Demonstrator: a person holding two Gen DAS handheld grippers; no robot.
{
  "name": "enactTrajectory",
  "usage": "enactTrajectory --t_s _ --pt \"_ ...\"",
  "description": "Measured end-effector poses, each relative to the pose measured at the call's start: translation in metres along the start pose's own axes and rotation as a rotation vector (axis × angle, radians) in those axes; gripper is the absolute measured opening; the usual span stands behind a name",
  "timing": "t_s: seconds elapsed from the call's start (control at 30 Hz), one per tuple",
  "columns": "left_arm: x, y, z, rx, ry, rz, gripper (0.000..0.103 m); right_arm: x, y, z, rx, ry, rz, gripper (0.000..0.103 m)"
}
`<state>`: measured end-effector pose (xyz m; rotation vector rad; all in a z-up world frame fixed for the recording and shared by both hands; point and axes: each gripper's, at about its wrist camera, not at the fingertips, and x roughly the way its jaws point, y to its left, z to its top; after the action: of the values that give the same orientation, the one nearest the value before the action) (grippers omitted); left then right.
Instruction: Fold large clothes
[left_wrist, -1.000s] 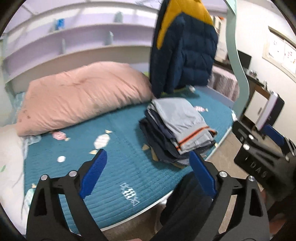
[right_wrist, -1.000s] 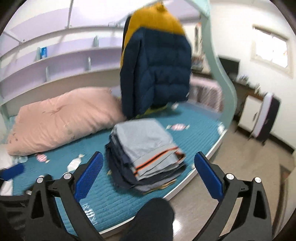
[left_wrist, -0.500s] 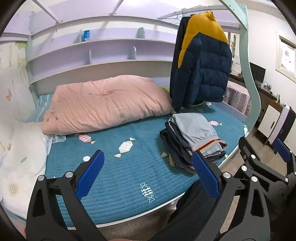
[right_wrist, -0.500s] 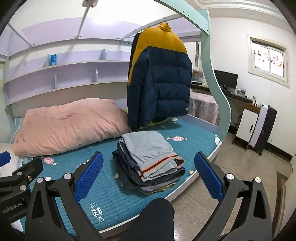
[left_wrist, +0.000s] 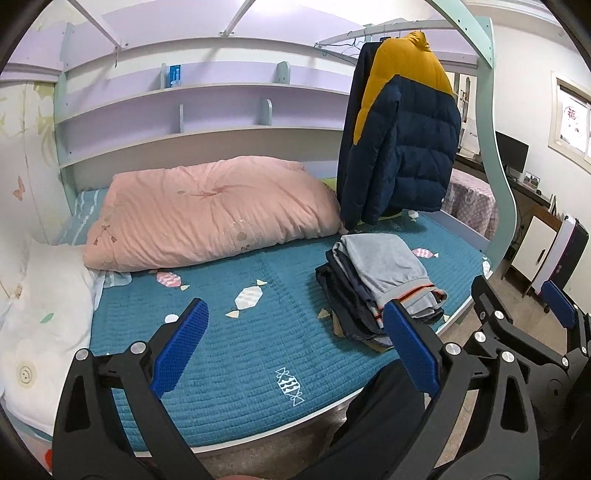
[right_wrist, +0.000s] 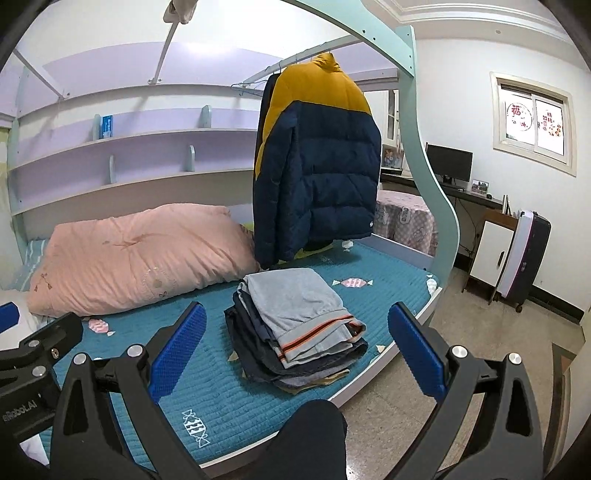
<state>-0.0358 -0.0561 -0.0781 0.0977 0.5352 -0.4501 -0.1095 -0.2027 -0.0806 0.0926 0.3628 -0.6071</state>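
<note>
A navy and mustard-yellow puffer jacket (right_wrist: 317, 166) hangs from a rail above a bed with a teal quilted cover (right_wrist: 236, 387), behind a stack of folded grey and dark clothes (right_wrist: 295, 325). A pink padded duvet (left_wrist: 210, 218) lies bunched at the back. The left tongs (left_wrist: 295, 350) and right tongs (right_wrist: 295, 350) are both spread wide, holding nothing, short of the bed.

Clothes stack (right_wrist: 295, 328) on bed (right_wrist: 236, 398) — jacket (right_wrist: 321, 173) behind

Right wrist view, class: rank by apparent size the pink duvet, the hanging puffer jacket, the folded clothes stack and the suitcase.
1. pink duvet and puffer jacket: too alike to separate
2. folded clothes stack, though it lies nearer the camera
3. suitcase
</note>
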Motion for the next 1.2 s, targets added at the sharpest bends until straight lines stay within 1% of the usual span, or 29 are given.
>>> enactTrajectory --t_s 0.4,0.77,0.9,1.2 --pt "0.001 -0.002 0.000 -0.004 0.008 -0.006 0.096 -0.005 0.002 0.000 -0.006 0.000 -0.013 0.095" --pt "0.009 -0.008 -0.002 -0.002 0.034 0.010 0.096 0.005 -0.005 0.001 -0.007 0.032 -0.012 0.095" --pt "0.009 -0.010 -0.003 -0.001 0.031 0.017 0.096 0.010 -0.008 0.001 -0.009 0.041 -0.010 0.095" --pt "0.011 -0.010 -0.004 -0.010 0.042 0.022 0.096 0.012 -0.010 0.003 -0.018 0.035 -0.012 0.095"
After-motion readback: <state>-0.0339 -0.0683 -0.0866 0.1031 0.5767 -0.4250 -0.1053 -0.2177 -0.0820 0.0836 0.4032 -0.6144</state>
